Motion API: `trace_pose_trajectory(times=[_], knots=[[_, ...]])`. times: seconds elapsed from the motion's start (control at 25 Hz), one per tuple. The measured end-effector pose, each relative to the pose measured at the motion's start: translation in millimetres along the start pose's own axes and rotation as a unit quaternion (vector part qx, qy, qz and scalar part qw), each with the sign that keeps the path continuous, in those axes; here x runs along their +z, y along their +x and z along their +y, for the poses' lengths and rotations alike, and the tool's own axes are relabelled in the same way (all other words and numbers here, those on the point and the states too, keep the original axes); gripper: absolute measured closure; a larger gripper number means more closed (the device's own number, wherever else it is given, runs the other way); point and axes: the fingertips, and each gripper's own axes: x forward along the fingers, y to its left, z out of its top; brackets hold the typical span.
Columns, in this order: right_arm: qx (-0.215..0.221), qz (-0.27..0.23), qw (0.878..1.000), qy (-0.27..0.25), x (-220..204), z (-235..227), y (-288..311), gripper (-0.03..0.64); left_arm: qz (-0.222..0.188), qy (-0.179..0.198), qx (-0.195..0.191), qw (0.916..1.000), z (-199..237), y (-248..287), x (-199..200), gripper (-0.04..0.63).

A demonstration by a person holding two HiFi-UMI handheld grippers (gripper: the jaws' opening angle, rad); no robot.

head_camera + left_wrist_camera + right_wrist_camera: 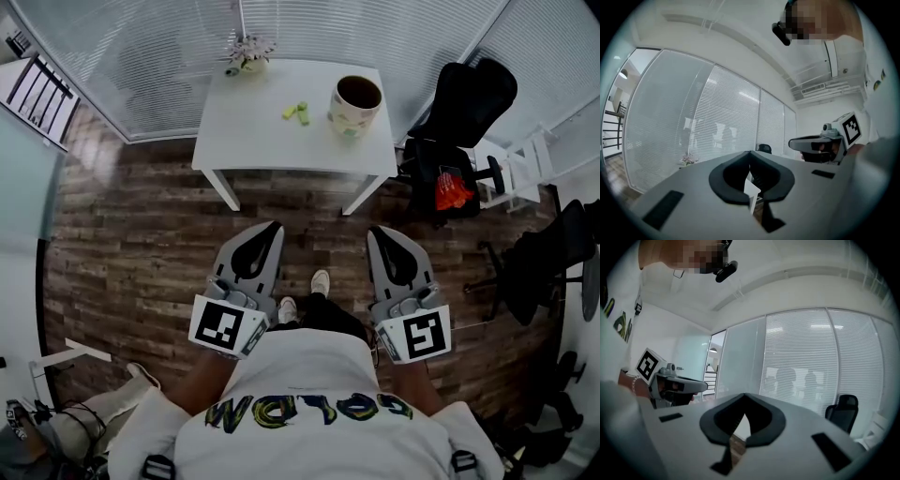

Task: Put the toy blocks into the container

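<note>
The wooden floor [141, 234] spreads out on the near side of the white counter [262, 141], and a glass wall with blinds [141, 56] runs behind the counter's far edge. A person in a white shirt [300, 394] stands on the floor, well back from the counter's near edge and facing it. A black office chair [464, 98] sits just off the counter's right end, with something orange [453, 190] on a second seat near the counter's near right corner.

The left tool [265, 232] and the right tool [380, 234] are both held level, short of the counter's near edge and well apart from everything on it. Each tool's own view shows its jaws pressed together at the tips with nothing between them.

The container [356, 103], a pale pot with a dark inside, stands upright on the counter's right part. A small potted plant [248, 52] sits at the counter's far edge. The toy blocks [296, 112], two yellow-green pieces, lie close together near the middle of the counter, left of the container and outside it.
</note>
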Motion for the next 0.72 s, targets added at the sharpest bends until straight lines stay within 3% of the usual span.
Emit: trace_pose_trajectory(times=[0.28, 0.72], knots=[[0.004, 0.006, 1.0, 0.004, -13.5, -18.3, 25.1, 0.607, 0.003, -0.007, 0.001, 1.0, 14.1, 29.5, -7.2, 0.581], [0.003, -0.005, 1.0, 0.005, -21.4, -115.7, 70.9, 0.607, -0.008, 0.002, 0.015, 0.9999, 22.4, 126.6, 9.0, 0.581]])
